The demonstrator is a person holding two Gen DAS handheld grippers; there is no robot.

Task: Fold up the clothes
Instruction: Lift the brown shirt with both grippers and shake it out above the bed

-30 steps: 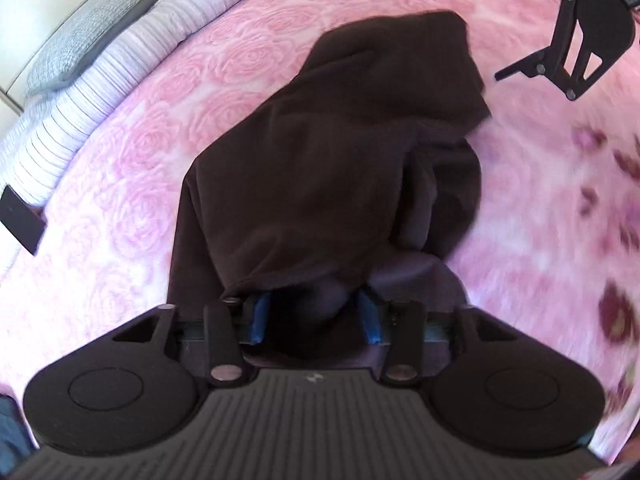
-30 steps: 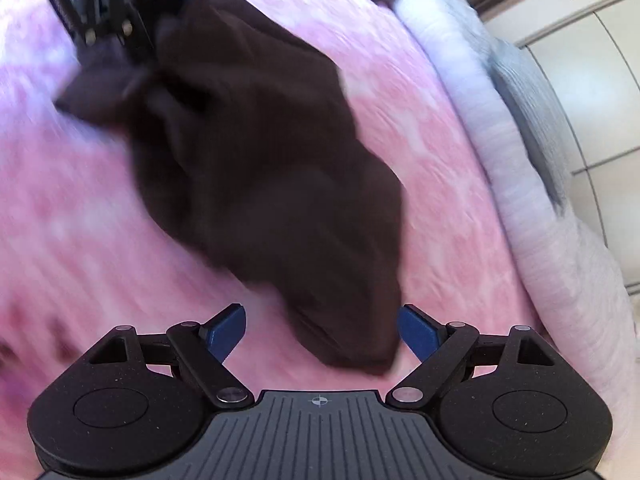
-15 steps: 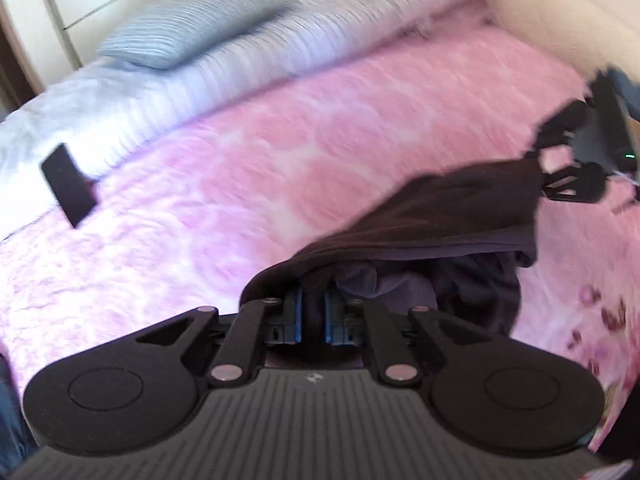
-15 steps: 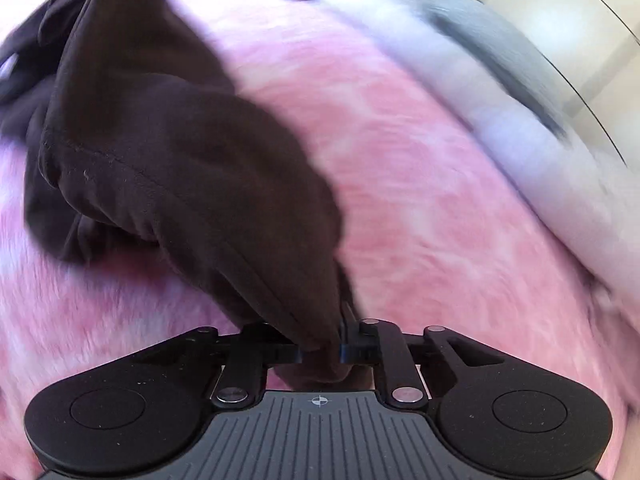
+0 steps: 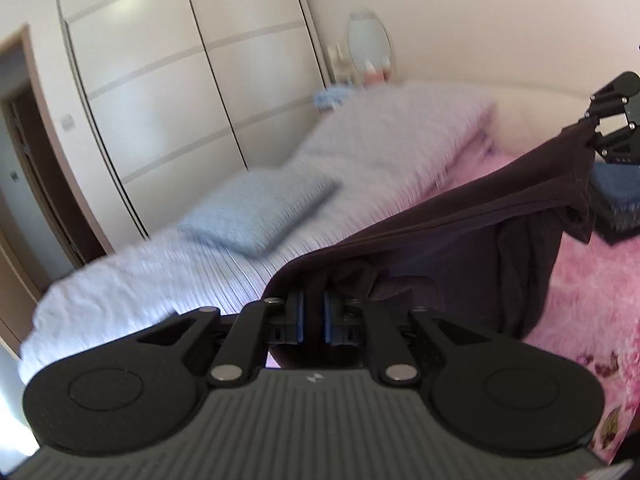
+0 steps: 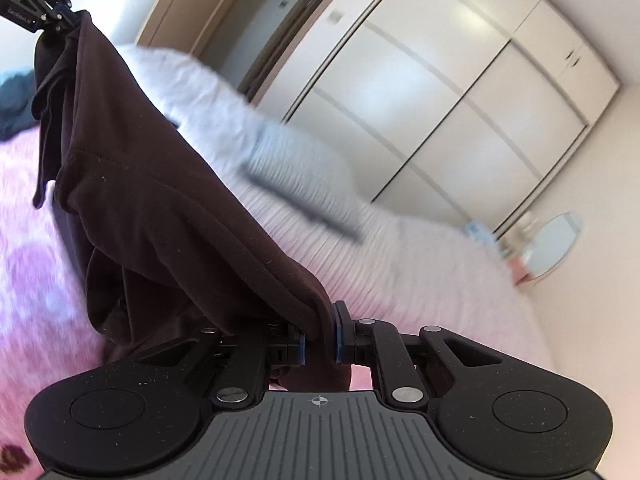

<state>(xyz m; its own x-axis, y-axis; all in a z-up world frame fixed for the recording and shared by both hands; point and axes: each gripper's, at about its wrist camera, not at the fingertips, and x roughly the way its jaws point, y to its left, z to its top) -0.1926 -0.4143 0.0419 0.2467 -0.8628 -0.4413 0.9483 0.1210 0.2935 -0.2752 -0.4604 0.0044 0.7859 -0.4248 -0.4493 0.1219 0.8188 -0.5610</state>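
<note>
- My left gripper (image 5: 312, 316) points slightly downward over the bed; its jaws are clamped on one edge of the dark brown garment (image 5: 460, 236), cloth bunched between the blue pads (image 5: 298, 316).
- My right gripper (image 6: 319, 334) is rolled to one side, so the room sits tilted in its view; its jaws are pinched on another edge of the same garment (image 6: 160, 208), a fold of cloth gripped between the pads (image 6: 340, 340).
- From the left wrist view, the right gripper (image 5: 600, 128) shows at the far right edge, higher in the frame, with the garment's corner drawn up to it.
- From the right wrist view, the left gripper (image 6: 40, 4) sits in the top left corner, cloth hanging from it.
- The garment stretches as a taut band between the two grippers, held in the air above the pink floral bedspread (image 5: 592, 304). Below the stretched top edge the rest hangs in loose folds; whether the lowest folds touch the bedspread, I cannot tell.
- Beyond the garment: a white striped duvet (image 5: 140, 280) across the head of the bed, with a blue-grey pillow (image 5: 256, 212) lying on it.
- White wardrobe doors (image 5: 160, 100) behind the bed; an oval mirror (image 5: 370, 46) against the far wall.
- Much of the background is motion-blurred in both views.
</note>
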